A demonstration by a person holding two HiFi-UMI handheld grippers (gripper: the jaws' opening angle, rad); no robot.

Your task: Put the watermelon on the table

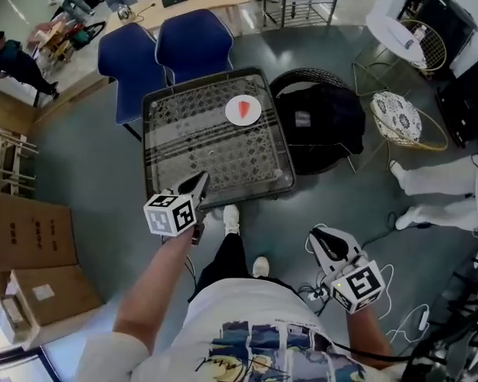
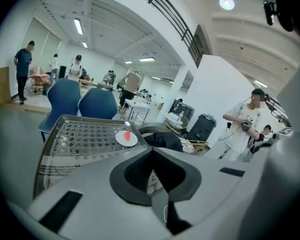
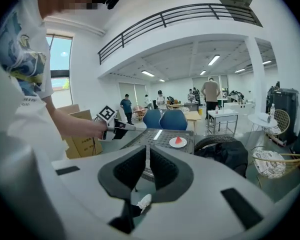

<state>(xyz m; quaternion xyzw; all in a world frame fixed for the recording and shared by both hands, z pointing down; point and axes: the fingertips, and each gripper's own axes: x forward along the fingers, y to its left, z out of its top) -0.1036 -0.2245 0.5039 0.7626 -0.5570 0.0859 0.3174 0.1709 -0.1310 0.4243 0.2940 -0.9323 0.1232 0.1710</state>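
Note:
A red watermelon slice (image 1: pixel 244 108) lies on a white plate (image 1: pixel 255 118) at the far right part of the glass-topped rattan table (image 1: pixel 153 146). My left gripper (image 1: pixel 201 183) hovers over the table's near edge, pointing at the plate, shut and empty. My right gripper (image 1: pixel 325 239) hangs lower, to the right of the table above the floor, shut with nothing in it. In the left gripper view the slice (image 2: pixel 127 135) sits beyond the closed left gripper (image 2: pixel 152 153). The right gripper view shows the slice (image 3: pixel 178 140), the right gripper (image 3: pixel 147 149) and the left gripper (image 3: pixel 129 127).
Two blue chairs (image 1: pixel 183 50) stand behind the table. A black bag (image 1: pixel 323 122) rests on a round wicker seat at its right, next to a cushioned wire chair (image 1: pixel 398 118). Cardboard boxes (image 1: pixel 28 237) are at left. A person in white (image 1: pixel 442 185) and cables (image 1: pixel 410 325) are at right.

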